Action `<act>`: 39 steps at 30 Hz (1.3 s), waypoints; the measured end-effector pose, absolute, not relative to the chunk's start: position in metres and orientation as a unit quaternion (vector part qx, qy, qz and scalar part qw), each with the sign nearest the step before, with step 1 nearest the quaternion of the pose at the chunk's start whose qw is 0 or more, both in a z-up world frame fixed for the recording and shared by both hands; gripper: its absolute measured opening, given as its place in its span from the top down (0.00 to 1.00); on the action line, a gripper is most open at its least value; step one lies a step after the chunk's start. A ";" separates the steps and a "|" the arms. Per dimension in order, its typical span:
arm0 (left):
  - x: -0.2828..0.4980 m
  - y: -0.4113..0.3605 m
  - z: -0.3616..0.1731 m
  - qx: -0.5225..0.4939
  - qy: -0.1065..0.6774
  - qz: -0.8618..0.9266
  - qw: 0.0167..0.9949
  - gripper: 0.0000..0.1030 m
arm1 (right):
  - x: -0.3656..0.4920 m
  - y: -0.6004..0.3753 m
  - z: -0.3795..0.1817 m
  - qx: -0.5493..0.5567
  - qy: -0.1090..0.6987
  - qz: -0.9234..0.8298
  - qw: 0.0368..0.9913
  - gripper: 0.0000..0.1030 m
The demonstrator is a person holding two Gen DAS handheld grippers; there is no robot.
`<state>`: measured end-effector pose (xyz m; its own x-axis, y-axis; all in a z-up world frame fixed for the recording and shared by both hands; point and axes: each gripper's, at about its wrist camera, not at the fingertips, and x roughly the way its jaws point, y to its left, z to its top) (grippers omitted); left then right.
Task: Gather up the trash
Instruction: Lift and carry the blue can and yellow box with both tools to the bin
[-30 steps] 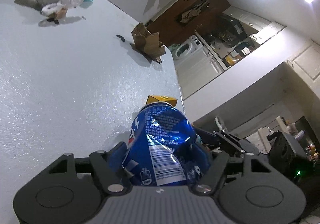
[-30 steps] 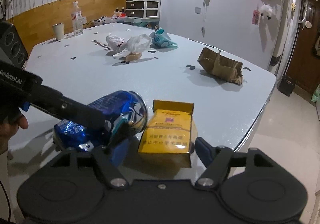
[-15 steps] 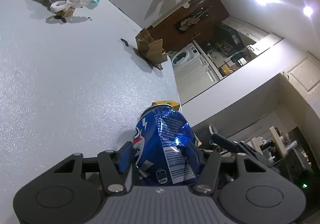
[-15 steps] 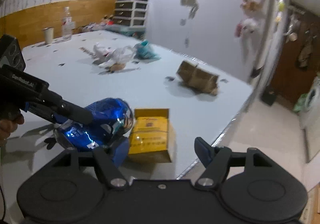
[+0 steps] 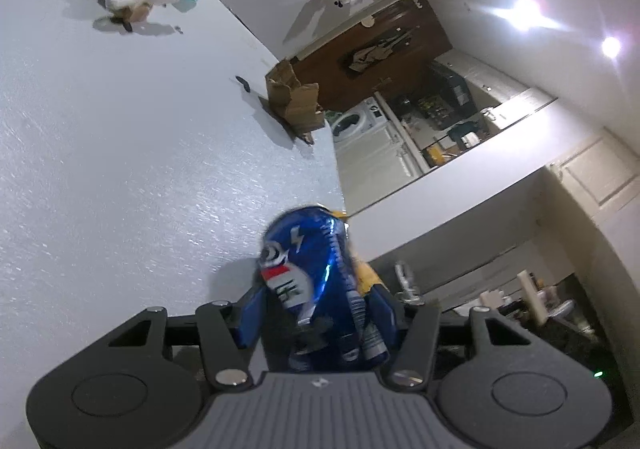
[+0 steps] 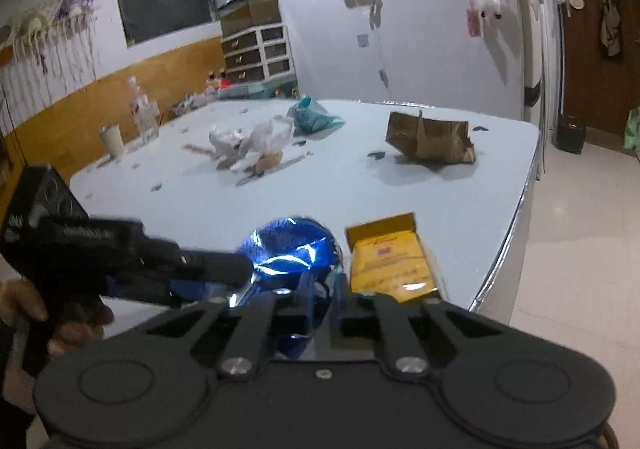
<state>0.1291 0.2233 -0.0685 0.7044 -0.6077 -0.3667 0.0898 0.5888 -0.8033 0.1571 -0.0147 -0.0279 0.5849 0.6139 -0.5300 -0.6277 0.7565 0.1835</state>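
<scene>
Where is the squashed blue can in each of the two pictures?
Left wrist view: the blue can sits low in the middle, clamped between the left gripper's fingers.
Right wrist view: it lies low, left of centre, beside the yellow box.
Shared landmark: the torn brown cardboard box near the table's far corner shows in both views.

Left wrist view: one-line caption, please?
Left gripper clamps a crushed blue can at the white table's edge.
</scene>
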 end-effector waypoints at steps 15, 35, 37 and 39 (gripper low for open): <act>0.145 0.211 -0.049 -0.368 0.351 -0.162 0.845 0.44 | 0.156 0.004 -0.040 -0.056 0.298 0.368 0.879 0.96; 0.157 0.224 -0.048 -0.352 0.375 -0.123 0.849 0.68 | 0.160 0.029 -0.031 -0.083 0.286 0.397 0.868 0.96; 0.152 0.224 -0.047 -0.346 0.368 -0.122 0.854 0.68 | 0.160 0.021 -0.025 -0.084 0.280 0.393 0.872 0.91; 0.147 0.225 -0.046 -0.337 0.360 -0.119 0.862 0.68 | 0.161 0.014 -0.019 -0.089 0.270 0.383 0.879 0.75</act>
